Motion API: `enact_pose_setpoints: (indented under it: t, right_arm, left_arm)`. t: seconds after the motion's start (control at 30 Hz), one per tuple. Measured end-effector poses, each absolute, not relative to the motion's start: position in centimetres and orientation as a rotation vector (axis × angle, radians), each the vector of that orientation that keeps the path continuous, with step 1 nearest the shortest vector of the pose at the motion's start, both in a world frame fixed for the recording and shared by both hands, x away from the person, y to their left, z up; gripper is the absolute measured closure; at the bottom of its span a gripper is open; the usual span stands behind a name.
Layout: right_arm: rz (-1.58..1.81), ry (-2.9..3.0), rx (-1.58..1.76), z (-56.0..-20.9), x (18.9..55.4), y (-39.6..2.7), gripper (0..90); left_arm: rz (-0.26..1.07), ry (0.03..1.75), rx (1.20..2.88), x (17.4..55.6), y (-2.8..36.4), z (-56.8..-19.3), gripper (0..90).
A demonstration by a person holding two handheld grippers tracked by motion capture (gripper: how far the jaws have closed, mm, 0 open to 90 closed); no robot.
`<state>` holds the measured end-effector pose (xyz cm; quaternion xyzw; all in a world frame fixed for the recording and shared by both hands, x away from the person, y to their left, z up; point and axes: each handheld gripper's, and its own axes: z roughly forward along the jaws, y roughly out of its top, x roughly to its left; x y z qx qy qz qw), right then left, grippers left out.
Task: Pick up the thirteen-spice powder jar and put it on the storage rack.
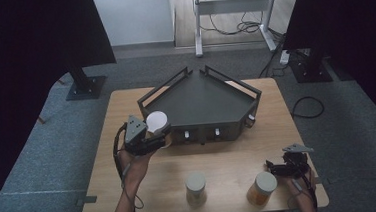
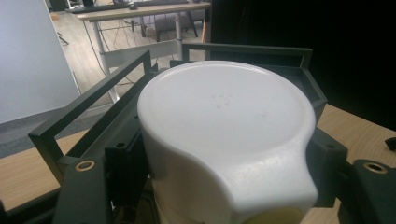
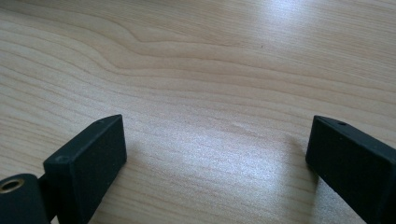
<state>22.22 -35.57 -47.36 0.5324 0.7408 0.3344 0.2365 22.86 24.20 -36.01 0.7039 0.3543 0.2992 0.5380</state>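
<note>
Jar [image 1: 156,122] with a white lid sits clamped between the jaws of the left gripper [image 1: 145,139], upright with its lid upward, its long axis vertical; just beyond this gripper stands the dark angular tray [image 1: 203,102] on the wooden table [image 1: 230,158]; the right gripper [image 1: 275,169] rests with jaws spread wide over bare wood, a second jar [image 1: 261,188] just beside it, a third jar [image 1: 196,188] farther off.

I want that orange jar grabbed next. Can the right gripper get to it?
Probably yes. The right gripper sits right beside the orange jar, its jaws wide apart with nothing between them, and bare table around.
</note>
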Motion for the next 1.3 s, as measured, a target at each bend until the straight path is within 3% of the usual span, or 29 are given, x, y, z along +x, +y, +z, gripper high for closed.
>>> enact_pose_setpoints:
  t: [1.3]
  right_arm:
    - [0.918, 2.03, 1.462, -47.4, 22.2, -35.6, 4.5]
  left_arm:
    - [0.749, 0.874, 1.651, 26.0, 22.9, -34.1, 30.3]
